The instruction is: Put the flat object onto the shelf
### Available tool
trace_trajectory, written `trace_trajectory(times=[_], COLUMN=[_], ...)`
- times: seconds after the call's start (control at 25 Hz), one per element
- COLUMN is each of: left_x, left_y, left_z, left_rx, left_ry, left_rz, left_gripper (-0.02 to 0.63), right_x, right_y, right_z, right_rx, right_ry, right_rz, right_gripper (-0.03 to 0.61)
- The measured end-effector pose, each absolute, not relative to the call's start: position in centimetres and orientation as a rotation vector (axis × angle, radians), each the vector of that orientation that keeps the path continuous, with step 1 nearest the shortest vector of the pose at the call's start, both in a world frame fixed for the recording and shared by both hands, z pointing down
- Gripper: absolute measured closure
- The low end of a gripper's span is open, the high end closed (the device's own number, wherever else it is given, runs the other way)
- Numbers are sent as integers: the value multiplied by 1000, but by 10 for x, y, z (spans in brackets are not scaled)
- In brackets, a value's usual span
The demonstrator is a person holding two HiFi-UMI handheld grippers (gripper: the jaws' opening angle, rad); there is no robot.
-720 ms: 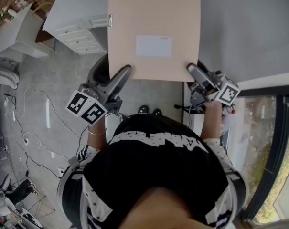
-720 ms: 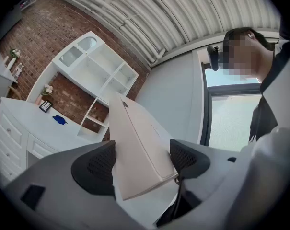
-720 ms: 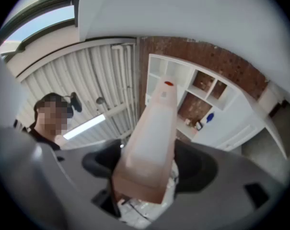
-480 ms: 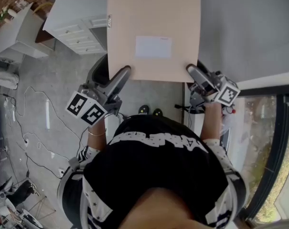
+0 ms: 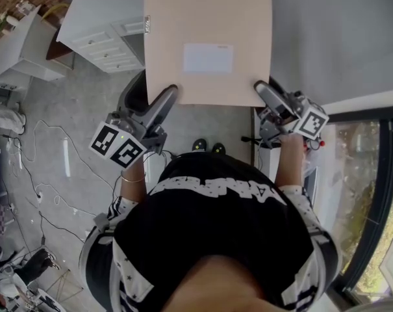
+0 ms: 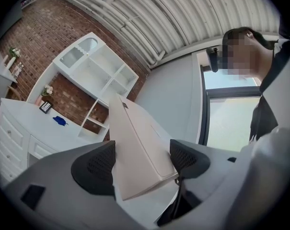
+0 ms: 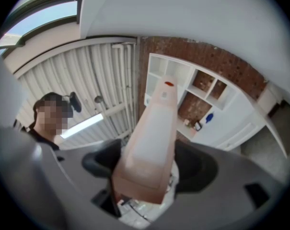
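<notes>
The box point(image 5: 208, 41) has its far end cut off by the head view's top edge, and its near corners hide the tips of the left tongs point(image 5: 169, 96) and right tongs point(image 5: 260, 88). Beyond the box, a blue thing point(image 6: 60, 120) on the bench point(image 6: 22, 121) is too small to tell.

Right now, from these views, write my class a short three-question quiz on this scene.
1. True or false: the flat box has a bare top.
2. How many grippers hold it?
3. The white shelf unit stands against: A brick wall, B window, C curtain.
Key: 1 false, a pale label sits on it. 2 two, the left gripper and right gripper, both shut on its near edge. 3 A.
</notes>
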State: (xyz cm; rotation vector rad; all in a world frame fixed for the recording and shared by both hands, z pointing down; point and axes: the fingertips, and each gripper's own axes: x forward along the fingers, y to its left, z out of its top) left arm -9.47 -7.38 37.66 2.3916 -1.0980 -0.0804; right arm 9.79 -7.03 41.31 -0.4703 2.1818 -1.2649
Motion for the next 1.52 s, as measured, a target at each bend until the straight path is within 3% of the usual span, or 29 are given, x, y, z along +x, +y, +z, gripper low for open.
trace_trajectory(times=[1.52], left_x=[-90], left_y=[-78], left_z=[379], left_rx=[2415], left_ry=[-1105], left_rz=[-98], left_gripper=[249], right_x=[100], right_y=[-73], right_z=[422], right_rx=[-502], right_ry=[2164], right_rz=[-1282], right_gripper=[221])
